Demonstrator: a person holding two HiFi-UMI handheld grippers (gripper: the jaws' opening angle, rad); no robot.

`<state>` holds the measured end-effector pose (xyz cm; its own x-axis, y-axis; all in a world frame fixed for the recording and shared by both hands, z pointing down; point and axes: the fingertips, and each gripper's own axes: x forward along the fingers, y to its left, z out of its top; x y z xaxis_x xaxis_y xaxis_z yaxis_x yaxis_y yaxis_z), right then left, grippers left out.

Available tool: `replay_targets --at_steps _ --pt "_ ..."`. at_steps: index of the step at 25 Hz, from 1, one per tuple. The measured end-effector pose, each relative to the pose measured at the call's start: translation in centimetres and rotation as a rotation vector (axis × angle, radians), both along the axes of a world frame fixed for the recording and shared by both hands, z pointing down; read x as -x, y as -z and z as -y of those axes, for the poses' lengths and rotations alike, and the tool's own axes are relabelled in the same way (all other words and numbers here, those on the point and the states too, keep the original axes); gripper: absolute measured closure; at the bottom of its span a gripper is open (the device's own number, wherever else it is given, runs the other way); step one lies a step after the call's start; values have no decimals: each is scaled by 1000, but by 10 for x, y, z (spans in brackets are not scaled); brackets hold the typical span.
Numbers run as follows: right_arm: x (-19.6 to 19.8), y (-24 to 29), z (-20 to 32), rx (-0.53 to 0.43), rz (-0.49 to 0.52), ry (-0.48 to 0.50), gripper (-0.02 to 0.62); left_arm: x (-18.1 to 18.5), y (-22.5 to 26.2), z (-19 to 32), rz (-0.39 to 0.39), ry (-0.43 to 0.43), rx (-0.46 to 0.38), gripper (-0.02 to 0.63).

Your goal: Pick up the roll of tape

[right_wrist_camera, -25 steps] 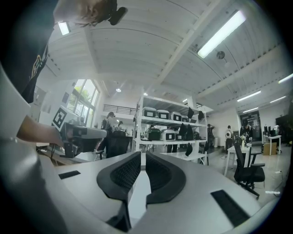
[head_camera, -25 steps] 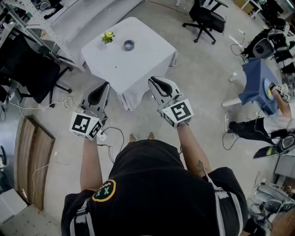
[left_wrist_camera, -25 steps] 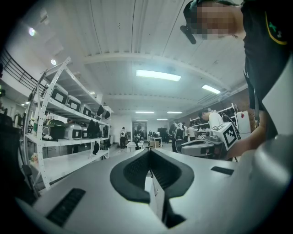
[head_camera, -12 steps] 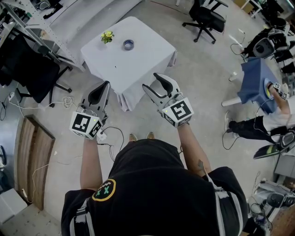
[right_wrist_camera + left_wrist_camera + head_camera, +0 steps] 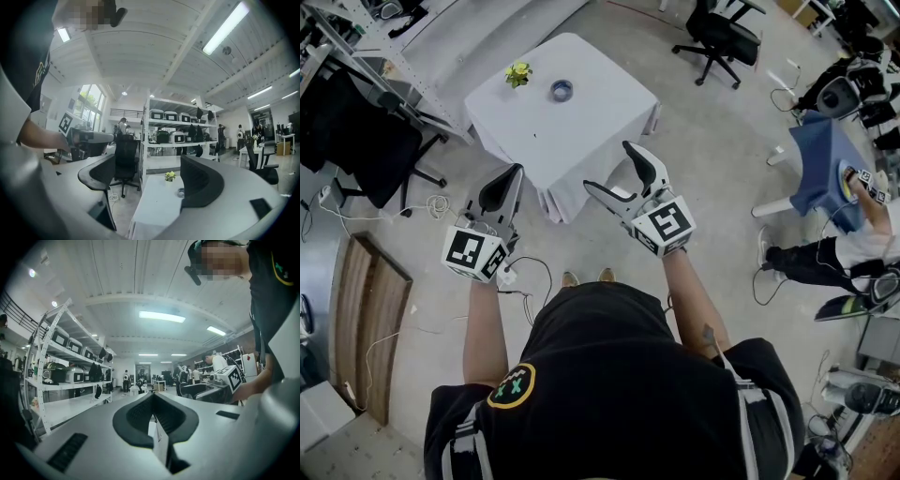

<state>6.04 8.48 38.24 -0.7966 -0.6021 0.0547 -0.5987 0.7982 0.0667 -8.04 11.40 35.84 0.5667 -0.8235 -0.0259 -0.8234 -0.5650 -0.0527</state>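
A grey-blue roll of tape (image 5: 562, 91) lies flat on the white-clothed table (image 5: 581, 131) at its far side, next to a small yellow-green flower sprig (image 5: 518, 74). In the right gripper view the roll of tape (image 5: 181, 192) shows on the table between the spread jaws, far off. My right gripper (image 5: 617, 174) is held level short of the table's near edge, its jaws opening with nothing between them. My left gripper (image 5: 508, 180) hangs to the left of the table's near corner, its jaws together and empty.
Black office chairs stand at the left (image 5: 356, 141) and at the back (image 5: 717, 42). Metal shelving (image 5: 356, 47) runs along the upper left. A person sits at a blue table (image 5: 823, 169) at the right. Cables (image 5: 525, 281) trail on the concrete floor.
The right gripper's jaws have swung apart from shut to wide. Both hands have stayed where they were.
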Motion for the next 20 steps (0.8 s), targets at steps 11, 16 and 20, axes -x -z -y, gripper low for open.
replay_targets --at_steps 11,16,20 --pt "-5 -11 9 8 -31 -26 -3 -3 -2 4 7 8 1 588" --pt "-14 -11 10 5 -33 -21 -3 -14 0 5 15 9 -5 588" --pt "-28 -9 9 -4 -32 -16 -3 -28 3 4 21 14 -17 588"
